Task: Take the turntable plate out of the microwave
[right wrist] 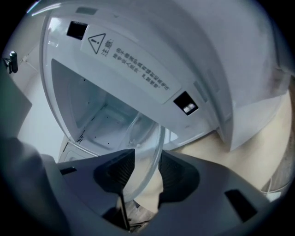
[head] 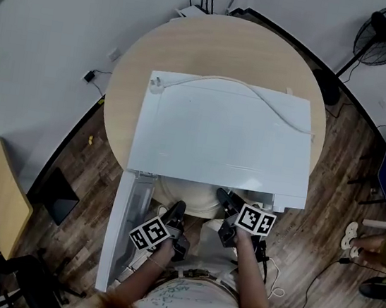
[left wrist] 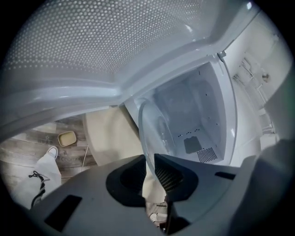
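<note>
The lift-out is in hand: the left claw (left wrist: pixel 150 173) pinches the rim of the glass turntable plate (left wrist: pixel 159 126), which stands tilted on edge at the mouth of the microwave (head: pixel 223 140). The right claw (right wrist: pixel 146 168) is spread, with another stretch of rim between its pads but not visibly pressed. Next, I judge, the right must close firmly before both draw the plate clear of the open door (head: pixel 122 225). In the head view the microwave's top hides the plate, and its clear far edge is hard to trace

One microwave (head: pixel 224 133), one turntable plate (left wrist: pixel 154 133), two grippers (left wrist: pixel 148 174) (right wrist: pixel 146 170), one round table (head: pixel 193 50)
</note>
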Tool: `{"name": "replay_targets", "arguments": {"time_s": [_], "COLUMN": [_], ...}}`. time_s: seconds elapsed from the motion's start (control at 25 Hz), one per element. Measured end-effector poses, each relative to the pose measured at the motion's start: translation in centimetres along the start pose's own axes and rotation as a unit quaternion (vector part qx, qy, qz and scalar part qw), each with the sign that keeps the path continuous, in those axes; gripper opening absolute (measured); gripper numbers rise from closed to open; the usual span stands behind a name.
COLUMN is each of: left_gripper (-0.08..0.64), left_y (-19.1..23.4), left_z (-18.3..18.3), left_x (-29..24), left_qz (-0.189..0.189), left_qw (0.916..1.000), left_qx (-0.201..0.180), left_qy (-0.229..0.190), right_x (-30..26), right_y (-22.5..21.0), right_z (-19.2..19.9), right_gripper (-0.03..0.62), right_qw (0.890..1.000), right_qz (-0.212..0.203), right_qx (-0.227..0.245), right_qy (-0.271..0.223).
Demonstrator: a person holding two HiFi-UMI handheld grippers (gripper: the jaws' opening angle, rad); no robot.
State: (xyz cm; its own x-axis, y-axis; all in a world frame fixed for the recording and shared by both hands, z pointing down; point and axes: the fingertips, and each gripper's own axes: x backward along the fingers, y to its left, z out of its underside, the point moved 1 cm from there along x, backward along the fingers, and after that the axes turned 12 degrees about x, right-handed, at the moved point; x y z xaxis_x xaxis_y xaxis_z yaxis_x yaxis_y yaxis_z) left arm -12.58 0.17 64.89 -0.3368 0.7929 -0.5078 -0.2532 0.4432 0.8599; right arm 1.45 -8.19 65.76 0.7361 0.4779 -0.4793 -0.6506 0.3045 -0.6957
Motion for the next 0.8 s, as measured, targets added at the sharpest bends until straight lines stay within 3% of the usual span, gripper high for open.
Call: {"name": "replay_targets", "arguments": {"time_s": [0.48, 0.64, 0.68, 0.76, 0.8], "left_gripper": [0.067, 0.08, 0.102, 0.235, 0.248], "left_y": [0.8, 0.7, 0.7, 0.3, 0.0], "left_z": [1.0, 0.9, 0.7, -0.4, -1.3], "left_x": [0.9, 0.7, 0.6, 0.5, 0.4], "left_qz": [-0.001, -0.01, -0.016, -0.025, -0.028], "left_qw": [0.9999, 0.9978, 0.9967, 0.9949, 0.9932], "left_qx": [-0.004, -0.063, -0.078, -0.097, -0.108], "left_qy": [0.014, 0.019, 0.015, -0.013, -0.032], "right_x": [-0.4, -0.4, -0.3, -0.2, -0.2], "right_y": [-0.3, -0.3, -0.3, -0.4, -0.4], "right_z": [-0.4, -0.3, -0.4, -0.4, -0.4], "right_gripper": [0.1, 0.091, 0.091, 0.089, 0.091], "right_qw": [1.0, 0.999, 0.999, 0.999, 0.999], "right_qz": [-0.018, -0.016, -0.014, -0.01, -0.009], "right_qx": [-0.017, -0.031, -0.033, -0.037, -0.04], "right_qy": [-0.001, -0.003, -0.005, -0.007, -0.008]}}
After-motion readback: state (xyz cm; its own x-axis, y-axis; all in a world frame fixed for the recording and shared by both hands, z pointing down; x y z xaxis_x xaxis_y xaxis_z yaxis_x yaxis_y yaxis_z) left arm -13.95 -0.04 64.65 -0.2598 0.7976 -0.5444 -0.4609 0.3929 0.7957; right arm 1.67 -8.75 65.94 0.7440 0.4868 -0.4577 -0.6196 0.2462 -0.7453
